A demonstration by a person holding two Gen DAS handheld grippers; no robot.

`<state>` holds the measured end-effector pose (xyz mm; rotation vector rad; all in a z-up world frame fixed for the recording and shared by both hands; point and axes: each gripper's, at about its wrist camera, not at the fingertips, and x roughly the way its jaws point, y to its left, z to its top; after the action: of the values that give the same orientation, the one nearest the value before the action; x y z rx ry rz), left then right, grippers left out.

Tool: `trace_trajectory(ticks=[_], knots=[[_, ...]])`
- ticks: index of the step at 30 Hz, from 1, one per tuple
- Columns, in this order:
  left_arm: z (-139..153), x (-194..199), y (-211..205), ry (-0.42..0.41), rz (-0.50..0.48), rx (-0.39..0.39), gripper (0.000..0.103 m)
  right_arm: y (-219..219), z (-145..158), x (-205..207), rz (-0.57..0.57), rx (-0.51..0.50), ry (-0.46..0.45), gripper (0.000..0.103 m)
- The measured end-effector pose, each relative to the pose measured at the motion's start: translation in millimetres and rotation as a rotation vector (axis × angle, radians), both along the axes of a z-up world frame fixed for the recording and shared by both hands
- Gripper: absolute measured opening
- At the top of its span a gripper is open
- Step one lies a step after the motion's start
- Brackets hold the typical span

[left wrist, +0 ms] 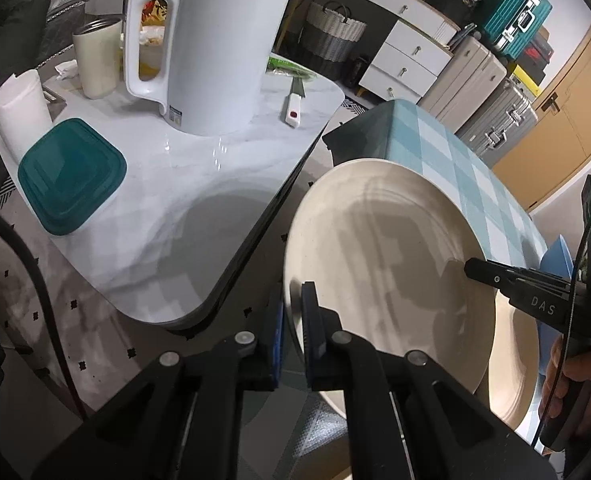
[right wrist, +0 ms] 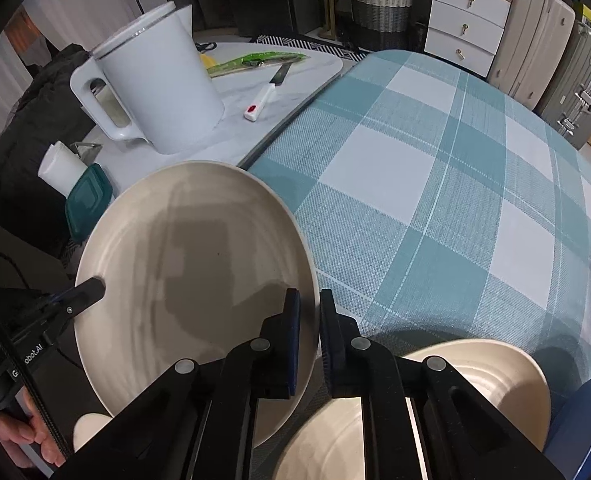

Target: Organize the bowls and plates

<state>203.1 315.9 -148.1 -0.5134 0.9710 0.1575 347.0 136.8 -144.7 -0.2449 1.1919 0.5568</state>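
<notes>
A cream plate (left wrist: 383, 248) is gripped on its left rim by the left gripper (left wrist: 293, 332) and on its right rim by the right gripper (right wrist: 309, 336), held tilted above the checked tablecloth (right wrist: 435, 184); a second plate (right wrist: 495, 376) is seen beneath.

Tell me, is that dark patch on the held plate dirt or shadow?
Shadow: in the left wrist view the plate carries soft grey gripper-shaped shading; the right wrist view shows the same blocky shadow on it; fisheye bending curves the checked cloth.
</notes>
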Motion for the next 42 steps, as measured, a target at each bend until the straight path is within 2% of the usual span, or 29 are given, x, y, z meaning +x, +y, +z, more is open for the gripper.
trace_trajectory(ticks=[7,13,21,28,32,35,42], knots=[[12,-4,-3,-0.029,0.002,0.001,0.005,-7,16,-5,-0.003,0.004,-0.006,0.009],[28,-14,-10,-0.052,-0.010,0.031,0.005,-17,30,-18,-0.011,0.022,0.000,0.009],[51,-38,-19,-0.074,-0.027,0.076,0.005,-30,54,-51,-0.013,0.034,-0.010,0.009],[65,-67,-27,-0.082,-0.039,0.085,0.005,-42,68,-87,-0.017,0.043,-0.007,0.009],[63,-85,-33,-0.072,-0.040,0.095,0.005,-48,67,-109,-0.012,0.062,0.019,0.007],[61,-100,-39,-0.054,-0.032,0.145,0.006,-49,62,-128,-0.007,0.053,0.026,0.006],[49,-120,-46,-0.010,-0.056,0.134,0.005,-61,39,-158,-0.030,0.049,0.066,0.006]])
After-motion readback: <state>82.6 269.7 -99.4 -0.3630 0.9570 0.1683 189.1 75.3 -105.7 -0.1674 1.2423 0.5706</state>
